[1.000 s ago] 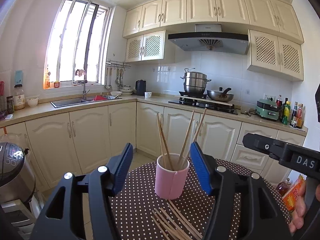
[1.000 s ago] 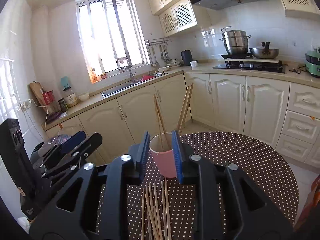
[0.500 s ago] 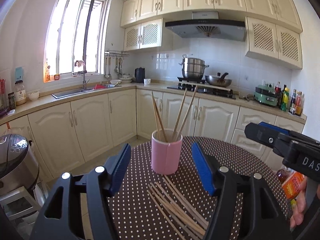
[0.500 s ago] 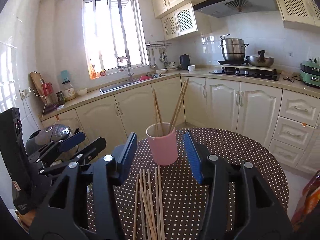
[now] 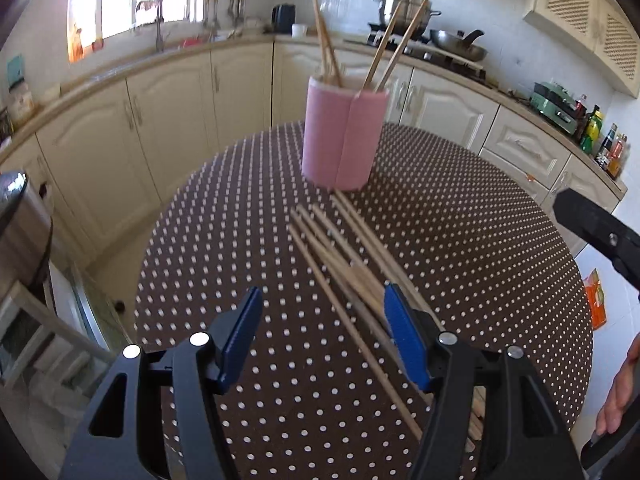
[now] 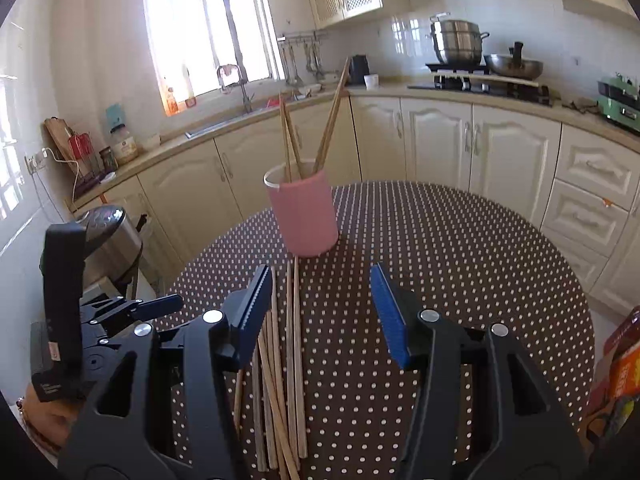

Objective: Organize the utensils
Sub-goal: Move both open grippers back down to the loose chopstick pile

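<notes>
On the dotted worktop [image 6: 460, 248], your pink cup [image 6: 306, 216] holds roughly four chopsticks [image 6: 332, 116]; a loose pile [image 6: 286, 352] waits. Both your left claw [image 5: 322, 338] and right claw [image 6: 320, 316] stand apart, empty.

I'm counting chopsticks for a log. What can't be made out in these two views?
- Loose chopsticks: near ends hidden beneath the right hand-held gripper and cut by the bottom edge; overlapping, so no exact count.
- Same pile in the left view: blurred, partly behind the left hand-held gripper.
- Pink cup: its wall hides the lower ends of the upright chopsticks.
</notes>
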{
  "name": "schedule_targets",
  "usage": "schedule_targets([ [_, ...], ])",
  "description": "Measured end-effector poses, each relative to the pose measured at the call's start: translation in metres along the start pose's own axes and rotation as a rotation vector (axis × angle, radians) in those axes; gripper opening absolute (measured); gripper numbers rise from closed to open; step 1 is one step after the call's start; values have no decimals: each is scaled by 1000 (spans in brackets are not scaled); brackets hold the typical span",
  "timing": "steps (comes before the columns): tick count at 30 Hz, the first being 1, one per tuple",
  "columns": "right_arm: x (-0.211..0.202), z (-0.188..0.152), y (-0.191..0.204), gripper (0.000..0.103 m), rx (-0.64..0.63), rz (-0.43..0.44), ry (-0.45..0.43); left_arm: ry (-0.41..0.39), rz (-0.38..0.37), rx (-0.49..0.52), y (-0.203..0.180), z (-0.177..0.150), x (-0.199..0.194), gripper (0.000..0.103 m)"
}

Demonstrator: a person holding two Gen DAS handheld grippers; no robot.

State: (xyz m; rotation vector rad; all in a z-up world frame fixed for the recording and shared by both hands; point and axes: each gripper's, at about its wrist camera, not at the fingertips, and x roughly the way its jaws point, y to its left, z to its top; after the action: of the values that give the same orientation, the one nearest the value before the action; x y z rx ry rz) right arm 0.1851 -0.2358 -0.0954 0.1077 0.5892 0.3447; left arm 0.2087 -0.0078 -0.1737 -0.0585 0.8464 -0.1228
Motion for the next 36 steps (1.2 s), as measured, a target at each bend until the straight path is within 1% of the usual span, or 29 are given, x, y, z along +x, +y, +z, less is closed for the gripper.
schedule_targets([
  [2,4,-6,-1,51,5,-1,18,30,7,-9,2,-3,9,63],
  [5,9,-12,-3,51,14,3,40,58,28,4,1,-5,19,63],
  [9,13,-16,-6,51,25,9,60,96,81,22,-1,-8,34,63],
  [15,19,-21,-11,52,35,15,82,122,109,35,-9,-4,48,63],
  [18,22,-22,-11,52,33,17,93,130,138,50,-12,-1,54,63],
  [24,36,-23,-12,52,16,13,153,150,151,17,0,3,56,63],
  [29,64,-24,-3,52,-28,16,249,158,151,15,12,4,53,63],
  [35,97,-21,12,51,-105,6,323,161,135,30,22,2,50,63],
  [36,103,-21,14,49,-120,-1,335,161,132,31,23,2,51,63],
])
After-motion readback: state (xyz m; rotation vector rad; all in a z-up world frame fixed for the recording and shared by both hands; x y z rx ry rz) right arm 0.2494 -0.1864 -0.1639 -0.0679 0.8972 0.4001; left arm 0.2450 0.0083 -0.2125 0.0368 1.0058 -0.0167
